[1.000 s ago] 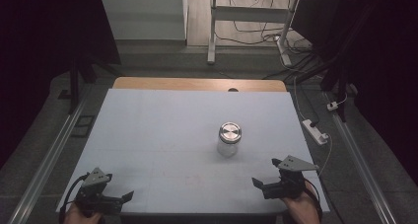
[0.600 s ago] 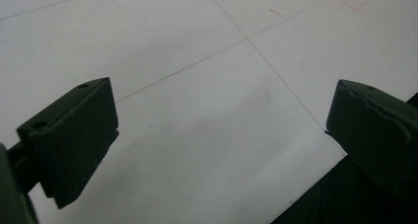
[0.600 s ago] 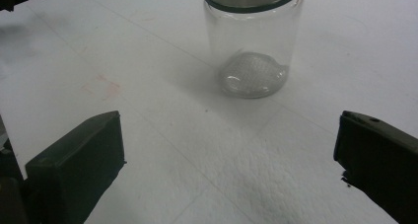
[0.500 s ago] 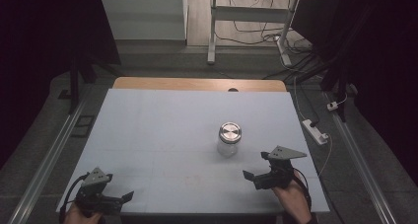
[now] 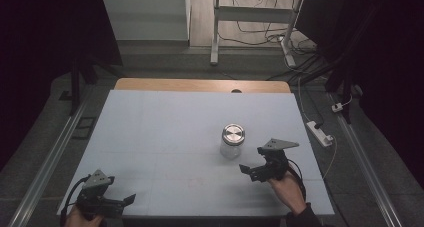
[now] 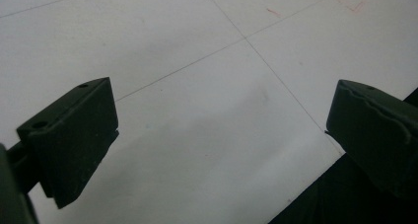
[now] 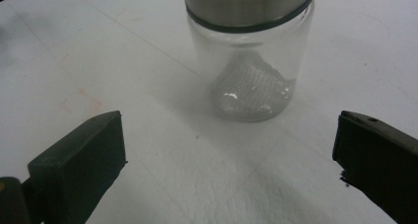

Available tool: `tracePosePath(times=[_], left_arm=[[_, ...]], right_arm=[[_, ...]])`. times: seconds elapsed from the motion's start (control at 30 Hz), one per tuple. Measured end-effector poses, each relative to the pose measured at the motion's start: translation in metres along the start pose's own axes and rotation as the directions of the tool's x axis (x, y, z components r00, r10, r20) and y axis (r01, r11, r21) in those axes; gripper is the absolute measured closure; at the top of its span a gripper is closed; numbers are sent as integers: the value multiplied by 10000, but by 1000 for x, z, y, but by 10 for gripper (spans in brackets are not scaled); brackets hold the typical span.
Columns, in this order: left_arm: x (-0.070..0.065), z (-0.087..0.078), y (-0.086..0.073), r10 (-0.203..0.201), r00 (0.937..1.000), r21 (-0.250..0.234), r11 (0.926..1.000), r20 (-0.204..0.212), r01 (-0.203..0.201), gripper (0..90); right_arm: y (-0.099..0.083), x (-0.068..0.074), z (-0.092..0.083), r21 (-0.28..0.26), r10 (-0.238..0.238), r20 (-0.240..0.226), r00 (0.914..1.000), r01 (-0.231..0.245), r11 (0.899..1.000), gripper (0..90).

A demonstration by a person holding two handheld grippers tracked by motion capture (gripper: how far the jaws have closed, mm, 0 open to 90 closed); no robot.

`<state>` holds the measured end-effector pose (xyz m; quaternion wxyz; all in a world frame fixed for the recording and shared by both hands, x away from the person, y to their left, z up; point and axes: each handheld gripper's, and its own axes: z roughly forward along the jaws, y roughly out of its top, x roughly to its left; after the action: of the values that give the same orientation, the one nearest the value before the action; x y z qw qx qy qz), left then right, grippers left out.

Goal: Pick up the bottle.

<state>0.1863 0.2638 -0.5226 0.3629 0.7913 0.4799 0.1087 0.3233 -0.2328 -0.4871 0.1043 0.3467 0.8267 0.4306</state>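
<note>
Right gripper [image 5: 256, 171], jaws wide and empty, has the clear glass jar with the brushed-metal lid [image 7: 249, 51] standing just ahead. I'd centre it, then grip below the lid. Left gripper [image 5: 120, 203] sits open, empty.

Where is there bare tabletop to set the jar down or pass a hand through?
Most of the white tabletop is bare: the whole stretch left of the jar, up to the wooden strip at the far edge. The only tight spot is between the jar and the right hand-held gripper. The left hand-held gripper sits at the near-left corner.
</note>
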Motion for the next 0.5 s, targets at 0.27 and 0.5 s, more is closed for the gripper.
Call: tracePosePath(times=[0.27,0.5], left_arm=[[0,0,0,-14,10000,-6,10000,66,14,3],[1,0,0,-29,9999,-14,10000,97,30,3]], right_arm=[[9,-2,16,133,-182,382,9991,177,9998,0],[14,-4,30,195,-415,375,9984,407,9990,0]])
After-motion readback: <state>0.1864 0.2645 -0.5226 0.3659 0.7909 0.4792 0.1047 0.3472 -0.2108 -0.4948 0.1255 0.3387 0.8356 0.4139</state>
